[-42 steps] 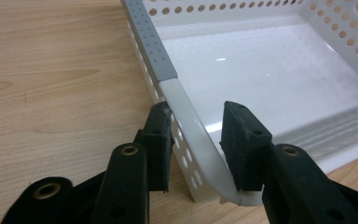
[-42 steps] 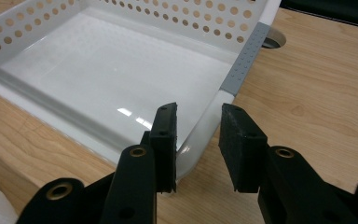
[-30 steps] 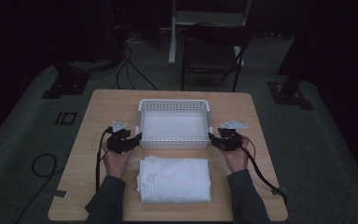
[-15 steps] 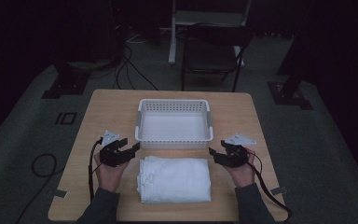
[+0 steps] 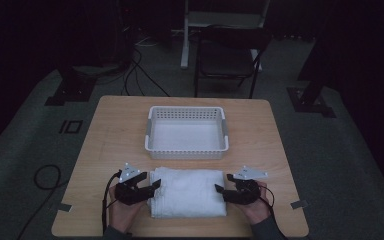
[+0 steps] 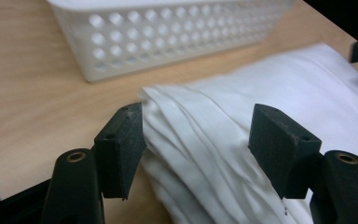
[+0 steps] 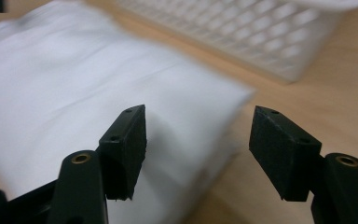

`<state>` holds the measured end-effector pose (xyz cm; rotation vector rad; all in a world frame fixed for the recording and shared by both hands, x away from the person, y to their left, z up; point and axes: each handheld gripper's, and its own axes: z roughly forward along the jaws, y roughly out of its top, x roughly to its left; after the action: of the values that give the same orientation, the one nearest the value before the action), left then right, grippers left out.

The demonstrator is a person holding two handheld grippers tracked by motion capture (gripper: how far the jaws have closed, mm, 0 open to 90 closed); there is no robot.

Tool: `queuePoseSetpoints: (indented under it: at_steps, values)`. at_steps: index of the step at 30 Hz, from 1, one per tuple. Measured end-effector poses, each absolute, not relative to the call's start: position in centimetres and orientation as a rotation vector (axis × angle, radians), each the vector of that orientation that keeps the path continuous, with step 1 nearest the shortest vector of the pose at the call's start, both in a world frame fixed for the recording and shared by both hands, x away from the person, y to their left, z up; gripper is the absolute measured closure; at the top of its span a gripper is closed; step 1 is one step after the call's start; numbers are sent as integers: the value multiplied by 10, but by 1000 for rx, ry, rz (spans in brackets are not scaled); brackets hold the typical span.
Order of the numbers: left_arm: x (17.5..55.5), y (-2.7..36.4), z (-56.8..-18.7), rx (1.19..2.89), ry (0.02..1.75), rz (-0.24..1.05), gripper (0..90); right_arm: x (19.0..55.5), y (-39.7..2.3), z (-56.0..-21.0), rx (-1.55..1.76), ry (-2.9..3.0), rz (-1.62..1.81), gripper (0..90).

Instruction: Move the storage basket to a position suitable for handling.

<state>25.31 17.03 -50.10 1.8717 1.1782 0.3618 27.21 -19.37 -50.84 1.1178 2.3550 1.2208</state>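
A folded stack of white cloth (image 5: 189,192) lies at the near middle of the wooden table (image 5: 115,130). Behind it stands an empty white perforated basket (image 5: 187,153). My left gripper (image 5: 154,186) is at the cloth's left end, open, its jaws having just been opening. In the left gripper view the layered cloth edge (image 6: 261,84) runs between the jaws of the left gripper (image 6: 198,140), unpressed. My right gripper (image 5: 219,190) is at the cloth's right end, also open after opening. In the right gripper view the cloth's corner (image 7: 74,84) lies under the spread right gripper (image 7: 198,140), with the basket (image 7: 242,32) beyond.
A dark chair (image 5: 227,60) stands past the table's far edge, with cables (image 5: 140,75) on the floor to its left. Bare wood flanks the basket on both sides. A cable loop (image 5: 45,177) lies on the floor left of the table.
Both hands have drawn back from the basket's sides toward the near edge. The grippers now sit at the two ends of the folded cloth.
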Motion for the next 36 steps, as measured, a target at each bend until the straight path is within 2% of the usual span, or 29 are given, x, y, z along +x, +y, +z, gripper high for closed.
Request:
queuePoseSetpoints:
  at_steps: [6,9,23,35,36]
  values:
    - [253,162,-527,1957,1195,360,401,273,-177,-523,1104,2435,1117,400]
    - [255,164,-528,1953,1196,348,401,275,-176,-525,1109,2437,1107,405]
    - [289,163,-525,1962,1240,444,402,313,-159,-529,1111,2393,1044,408]
    - [307,164,-523,1942,1261,428,380,326,-157,-529,1141,2352,1039,377]
    - [306,168,-518,1899,1277,429,380,326,-157,-529,1139,2352,1038,366]
